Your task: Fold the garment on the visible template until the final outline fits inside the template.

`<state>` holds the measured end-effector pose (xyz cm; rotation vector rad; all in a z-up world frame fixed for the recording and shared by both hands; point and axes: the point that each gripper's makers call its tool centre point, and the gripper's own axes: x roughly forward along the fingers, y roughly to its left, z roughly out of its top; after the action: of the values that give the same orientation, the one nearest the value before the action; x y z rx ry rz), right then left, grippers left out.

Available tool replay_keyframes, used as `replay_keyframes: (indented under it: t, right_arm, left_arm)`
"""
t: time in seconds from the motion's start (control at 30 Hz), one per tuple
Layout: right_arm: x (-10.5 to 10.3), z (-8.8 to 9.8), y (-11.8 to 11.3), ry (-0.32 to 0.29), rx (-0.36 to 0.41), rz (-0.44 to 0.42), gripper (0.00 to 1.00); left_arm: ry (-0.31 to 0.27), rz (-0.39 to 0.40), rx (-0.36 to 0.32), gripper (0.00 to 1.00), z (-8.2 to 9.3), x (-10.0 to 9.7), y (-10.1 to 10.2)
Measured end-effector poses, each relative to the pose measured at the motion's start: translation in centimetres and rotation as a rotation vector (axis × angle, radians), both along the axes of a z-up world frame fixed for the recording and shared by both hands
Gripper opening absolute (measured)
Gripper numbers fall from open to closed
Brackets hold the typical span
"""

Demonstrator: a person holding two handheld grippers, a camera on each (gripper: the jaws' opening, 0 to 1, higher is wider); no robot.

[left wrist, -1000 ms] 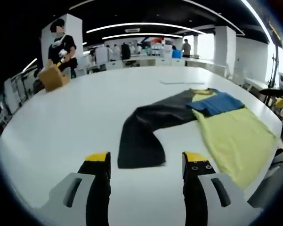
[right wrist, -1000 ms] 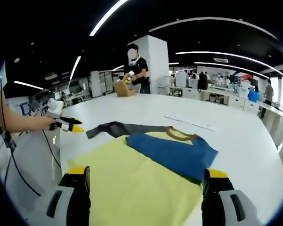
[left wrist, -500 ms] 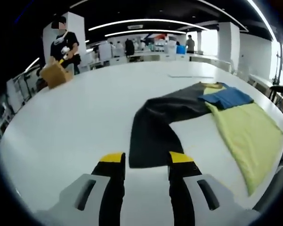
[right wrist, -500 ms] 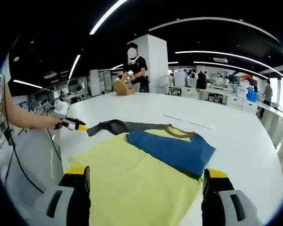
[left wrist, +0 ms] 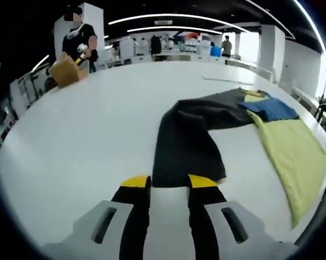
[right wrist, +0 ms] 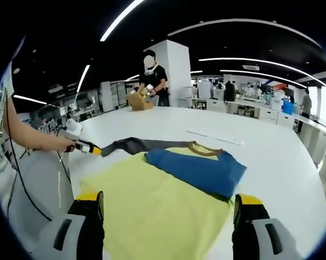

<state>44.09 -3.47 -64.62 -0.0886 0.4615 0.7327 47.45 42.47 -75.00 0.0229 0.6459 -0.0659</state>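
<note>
Right tool (right wrist: 168, 211) hangs wide open over the yellow shirt (right wrist: 157, 208) spread on the white desk (right wrist: 271, 157). A blue sleeve (right wrist: 198, 170) lies folded across it, a dark sleeve (right wrist: 135, 145) stretches away. Left tool (right wrist: 89, 148) sits at that dark cuff, gripped by a hand (right wrist: 69, 142).

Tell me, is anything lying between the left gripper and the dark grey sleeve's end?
Nothing visible: the left gripper sits right at the dark grey sleeve end, with bare white table around it.

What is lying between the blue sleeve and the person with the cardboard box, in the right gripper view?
Bare white table, apart from the garment's collar behind the blue sleeve; the person and cardboard box are at the far edge.
</note>
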Motion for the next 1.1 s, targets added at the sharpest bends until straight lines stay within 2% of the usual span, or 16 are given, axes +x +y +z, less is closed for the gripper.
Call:
replay_keyframes:
  t: [0.1,0.27,0.3,0.4,0.47,0.6,0.7,0.9,1.1]
  right_arm:
    - [-0.1,-0.2,-0.3,0.004,0.001,-0.013,0.99]
    - [-0.3,-0.4,-0.3,0.006,0.005,-0.021,0.97]
    - [-0.3,-0.4,-0.3,0.007,0.005,-0.022,0.97]
    - [-0.3,-0.5,-0.2,0.009,0.009,-0.023,0.97]
    - [-0.3,-0.6,-0.1,0.01,0.008,-0.02,0.97]
    - [-0.2,-0.7,0.0,0.011,0.007,-0.02,0.97]
    - [-0.2,-0.6,0.0,0.009,0.01,-0.02,0.97]
    - [-0.2,-0.6,-0.1,0.008,0.011,-0.021,0.98]
    - [-0.5,-0.6,0.0,0.011,0.01,-0.019,0.98]
  left_arm:
    - [0.004,0.045,-0.045,0.22,-0.2,0.0,0.1]
    - [-0.001,0.059,-0.039,0.18,-0.1,0.1,0.2]
    - [0.017,0.09,-0.053,0.17,-0.1,0.1,0.4]
    - [0.047,0.083,-0.033,0.1,-0.1,0.3,0.4]
    - [0.059,0.071,-0.036,0.01,-0.1,0.4,0.1]
    - [0.08,0.073,-0.033,0.0,0.0,0.4,0.0]
    - [0.071,0.068,-0.035,0.0,0.7,0.4,0.0]
    - [0.061,0.047,0.025,0.0,2.4,0.6,0.9]
    - [0.049,0.039,0.048,0.0,3.5,0.7,1.2]
